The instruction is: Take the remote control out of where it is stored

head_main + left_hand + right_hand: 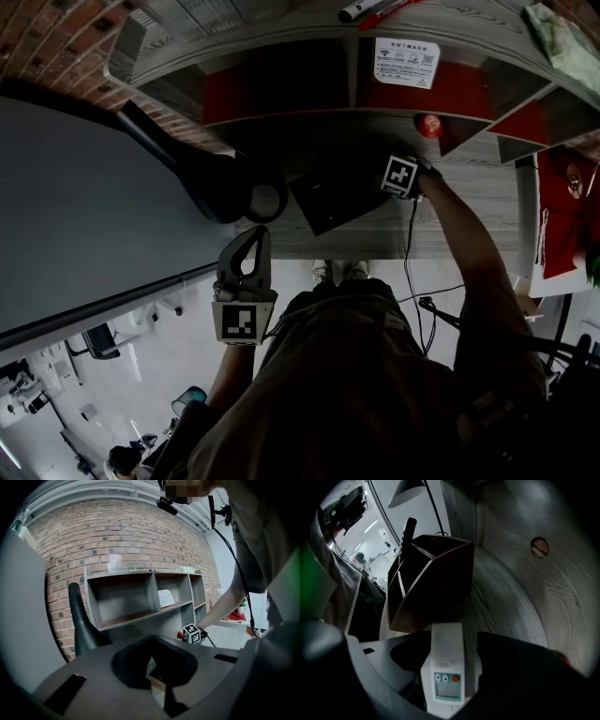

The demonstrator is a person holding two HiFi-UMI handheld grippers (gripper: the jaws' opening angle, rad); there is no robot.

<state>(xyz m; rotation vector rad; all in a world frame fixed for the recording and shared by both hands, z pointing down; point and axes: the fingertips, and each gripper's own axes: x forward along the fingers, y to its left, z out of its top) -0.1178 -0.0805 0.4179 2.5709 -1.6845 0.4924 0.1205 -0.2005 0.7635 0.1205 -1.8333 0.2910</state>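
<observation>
A white remote control [447, 667] with a small screen, two arrow keys and an orange button lies lengthwise between the jaws of my right gripper [447, 639], which is shut on it. It is outside the dark wooden organizer box [431, 588], just in front of the box's near corner, above the grey desk. In the head view the right gripper [389, 178] is at the box's [328, 202] right side; the remote is hidden there. My left gripper [260, 232] hangs back near the body, off the desk edge, with its fingers together and nothing in them.
A slim black object [408, 531] stands in the box. A black desk lamp [211, 178] rises left of it. The grey shelf unit [281, 56] lines the desk's back, with a printed card [406, 61] and a red round thing [428, 124]. A cable [410, 253] hangs off the desk.
</observation>
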